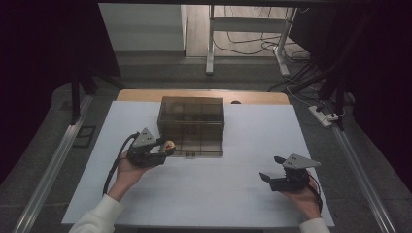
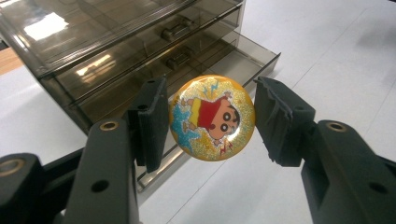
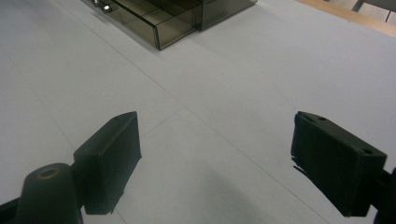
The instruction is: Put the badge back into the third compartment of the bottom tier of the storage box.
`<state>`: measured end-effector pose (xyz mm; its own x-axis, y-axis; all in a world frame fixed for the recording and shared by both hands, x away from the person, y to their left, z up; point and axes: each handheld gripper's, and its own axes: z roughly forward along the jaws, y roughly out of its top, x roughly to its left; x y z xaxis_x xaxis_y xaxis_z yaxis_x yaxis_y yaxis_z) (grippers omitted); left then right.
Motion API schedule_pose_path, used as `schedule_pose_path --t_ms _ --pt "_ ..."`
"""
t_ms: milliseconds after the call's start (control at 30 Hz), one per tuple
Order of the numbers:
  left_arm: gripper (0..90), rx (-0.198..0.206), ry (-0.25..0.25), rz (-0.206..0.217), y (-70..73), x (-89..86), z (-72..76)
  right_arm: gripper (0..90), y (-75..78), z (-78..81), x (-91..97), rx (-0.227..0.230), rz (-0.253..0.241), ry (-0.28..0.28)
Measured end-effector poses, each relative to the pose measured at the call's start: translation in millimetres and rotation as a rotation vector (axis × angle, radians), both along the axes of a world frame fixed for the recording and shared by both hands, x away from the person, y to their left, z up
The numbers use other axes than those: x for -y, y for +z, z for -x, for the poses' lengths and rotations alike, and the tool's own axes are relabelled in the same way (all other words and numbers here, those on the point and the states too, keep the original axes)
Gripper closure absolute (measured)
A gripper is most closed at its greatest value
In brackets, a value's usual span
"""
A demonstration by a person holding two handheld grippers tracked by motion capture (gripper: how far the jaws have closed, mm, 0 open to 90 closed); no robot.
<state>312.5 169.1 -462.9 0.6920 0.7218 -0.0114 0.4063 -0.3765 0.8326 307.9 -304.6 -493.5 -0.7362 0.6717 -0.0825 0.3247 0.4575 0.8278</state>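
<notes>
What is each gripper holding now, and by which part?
The left gripper holds a round cartoon badge by its opposite edges. The right gripper is open and holds nothing.

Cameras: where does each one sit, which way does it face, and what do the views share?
High view: above the person's side, facing forward and down on the table; both forearms, left gripper, right gripper.
Left gripper view: on the left gripper, along its jaws, shut on a cartoon badge.
Right gripper view: along open jaws.
Shared: smoked drawer box, bottom drawer open.

Left tool (image 1: 163,151) clamped on its load, held off the table; right tool (image 1: 273,171) gapes wide, low.
</notes>
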Motion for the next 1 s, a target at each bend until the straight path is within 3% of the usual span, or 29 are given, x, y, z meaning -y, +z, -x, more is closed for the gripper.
schedule_pose_path --t_ms 633,1000 --pt "46.3 -0.021 -0.036 -0.005 -5.8 22.3 -12.3 15.8 -0.6 0.2 -0.7 -0.004 0.003 0.003" --pt "46.3 -0.019 -0.057 0.000 -1.5 40.1 -23.2 15.8 -0.3 0.2 1.2 -0.005 -0.001 -0.003"
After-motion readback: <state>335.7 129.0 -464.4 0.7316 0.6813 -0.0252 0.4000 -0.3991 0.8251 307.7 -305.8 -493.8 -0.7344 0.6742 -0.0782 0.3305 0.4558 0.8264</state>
